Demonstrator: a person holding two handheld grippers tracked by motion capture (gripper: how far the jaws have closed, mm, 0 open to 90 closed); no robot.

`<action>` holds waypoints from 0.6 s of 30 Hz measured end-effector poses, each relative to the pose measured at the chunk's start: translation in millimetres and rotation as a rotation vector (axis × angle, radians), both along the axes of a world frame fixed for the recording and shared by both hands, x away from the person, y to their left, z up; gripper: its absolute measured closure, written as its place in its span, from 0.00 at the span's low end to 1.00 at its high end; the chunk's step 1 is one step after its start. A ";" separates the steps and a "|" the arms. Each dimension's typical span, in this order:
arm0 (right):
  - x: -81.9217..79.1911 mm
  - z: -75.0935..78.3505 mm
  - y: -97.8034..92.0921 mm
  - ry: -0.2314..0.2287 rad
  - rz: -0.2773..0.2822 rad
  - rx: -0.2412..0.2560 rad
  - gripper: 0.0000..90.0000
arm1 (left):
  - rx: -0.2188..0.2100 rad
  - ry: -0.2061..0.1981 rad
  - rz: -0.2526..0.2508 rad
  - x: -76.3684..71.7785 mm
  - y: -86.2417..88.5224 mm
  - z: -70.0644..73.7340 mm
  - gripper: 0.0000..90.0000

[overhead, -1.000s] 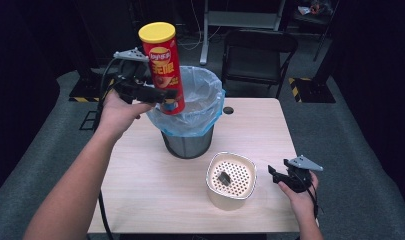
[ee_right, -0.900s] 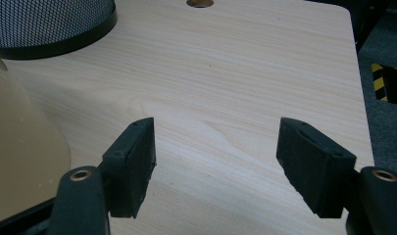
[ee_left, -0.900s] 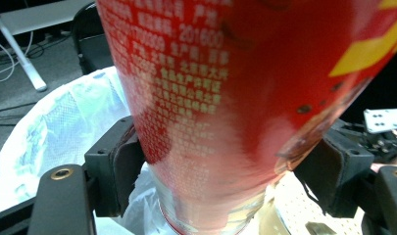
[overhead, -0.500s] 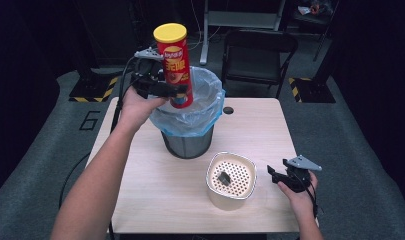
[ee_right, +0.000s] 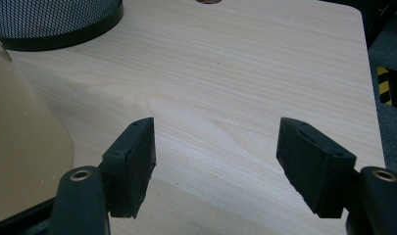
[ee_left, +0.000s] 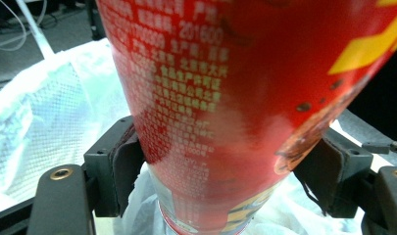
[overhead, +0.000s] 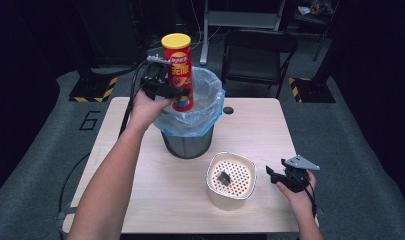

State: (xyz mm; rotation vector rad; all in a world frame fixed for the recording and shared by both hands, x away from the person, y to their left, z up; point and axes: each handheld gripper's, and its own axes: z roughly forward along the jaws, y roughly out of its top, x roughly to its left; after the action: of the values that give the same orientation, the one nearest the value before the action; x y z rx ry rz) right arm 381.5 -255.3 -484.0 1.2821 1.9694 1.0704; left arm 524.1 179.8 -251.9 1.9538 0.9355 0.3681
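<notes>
A tall red crisp can (overhead: 180, 70) with a yellow lid stands nearly upright in the air over the left rim of the waste bin (overhead: 190, 142), which is lined with a pale blue bag (overhead: 210, 107). My left gripper (overhead: 166, 90) is shut on the red crisp can (ee_left: 235, 112), its pads pressing both sides of the lower part. My right gripper (overhead: 273, 176) rests low over the table near the front right, open, with bare wood between its fingers (ee_right: 132, 161).
A beige perforated basket (overhead: 230, 181) with a small dark object (overhead: 223, 177) inside stands on the wooden table (overhead: 140, 195) just left of my right gripper. A black chair (overhead: 257, 55) stands behind the table. A round hole (overhead: 228, 110) marks the table's back.
My left gripper has carried the crisp can rightward and farther back, from beside the bin to over its rim. The right gripper has stayed still.
</notes>
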 end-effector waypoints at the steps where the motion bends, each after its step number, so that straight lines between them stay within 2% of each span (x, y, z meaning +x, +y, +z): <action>1: 0.3 -0.1 0.5 -0.001 -0.008 0.006 0.34 | -0.001 0.006 0.001 1.7 0.5 -2.5 0.26; 5: 0.5 -0.5 0.2 0.003 -0.004 0.003 0.34 | 0.013 0.028 0.007 5.3 -0.5 -9.4 0.26; 7: 0.5 -0.6 0.5 0.000 0.001 -0.001 0.34 | 0.038 0.043 0.022 7.8 -2.0 -13.8 0.26; 9: 0.5 -0.6 0.9 0.000 0.002 -0.002 0.34 | 0.030 0.042 0.031 7.9 -1.9 -14.3 0.22; 10: 0.5 -0.6 0.9 0.000 0.002 -0.002 0.34 | 0.026 0.035 0.039 7.6 -1.5 -14.2 0.22; 11: 0.3 -0.6 1.1 -0.001 0.003 -0.003 0.34 | 0.031 0.016 0.053 6.6 -0.4 -13.6 0.17; 18: 0.1 -0.3 0.7 0.000 -0.002 0.009 0.34 | 0.035 0.018 0.045 3.7 3.8 -11.5 0.18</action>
State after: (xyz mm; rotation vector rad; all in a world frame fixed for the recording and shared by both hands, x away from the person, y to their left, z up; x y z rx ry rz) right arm 381.6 -254.6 -484.3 1.2889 1.9651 1.0799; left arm 527.7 183.7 -263.4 1.9734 0.9917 0.3953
